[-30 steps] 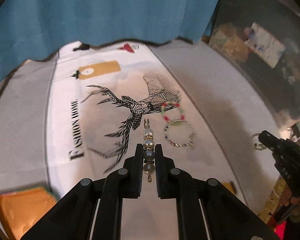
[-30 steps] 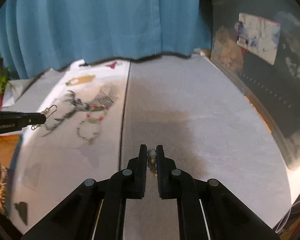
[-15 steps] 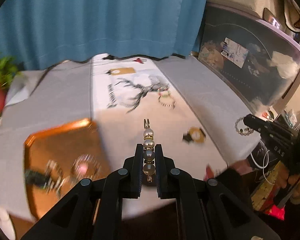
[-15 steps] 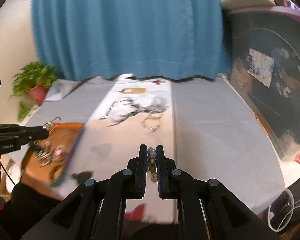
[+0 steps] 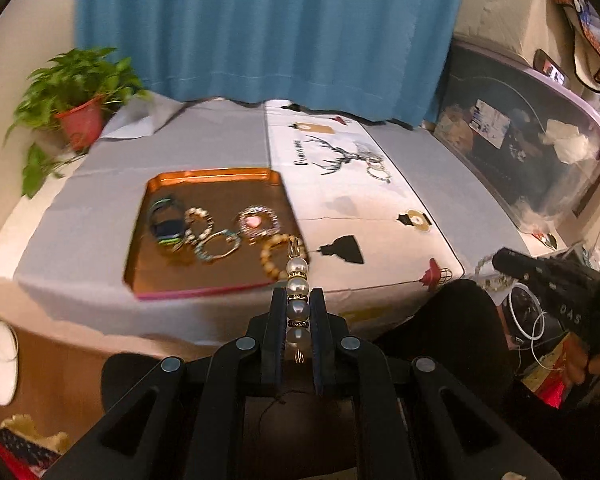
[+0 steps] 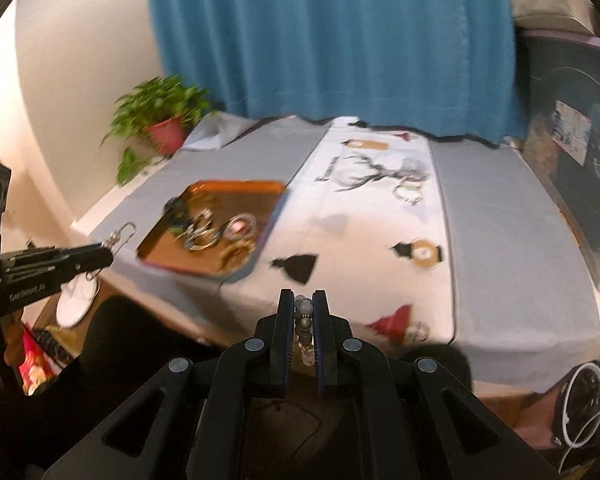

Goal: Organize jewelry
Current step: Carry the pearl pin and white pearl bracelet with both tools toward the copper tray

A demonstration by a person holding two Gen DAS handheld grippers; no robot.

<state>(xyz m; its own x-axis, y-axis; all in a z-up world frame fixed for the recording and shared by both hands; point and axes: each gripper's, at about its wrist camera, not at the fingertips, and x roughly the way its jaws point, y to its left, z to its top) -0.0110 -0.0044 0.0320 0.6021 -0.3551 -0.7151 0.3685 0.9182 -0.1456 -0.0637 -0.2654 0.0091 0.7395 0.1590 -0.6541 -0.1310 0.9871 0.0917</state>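
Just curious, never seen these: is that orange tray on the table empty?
No. The orange tray holds several bracelets and rings lying flat inside its rim.

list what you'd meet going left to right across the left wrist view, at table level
potted plant → orange tray → pearl bead strand held in the left gripper → beaded bracelet on the deer print → right gripper

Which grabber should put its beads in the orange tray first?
Probably the left gripper. Its pearl bracelet already lines up with the orange tray's near corner. The right gripper, shut on a grey bead bracelet, sits further right of it.
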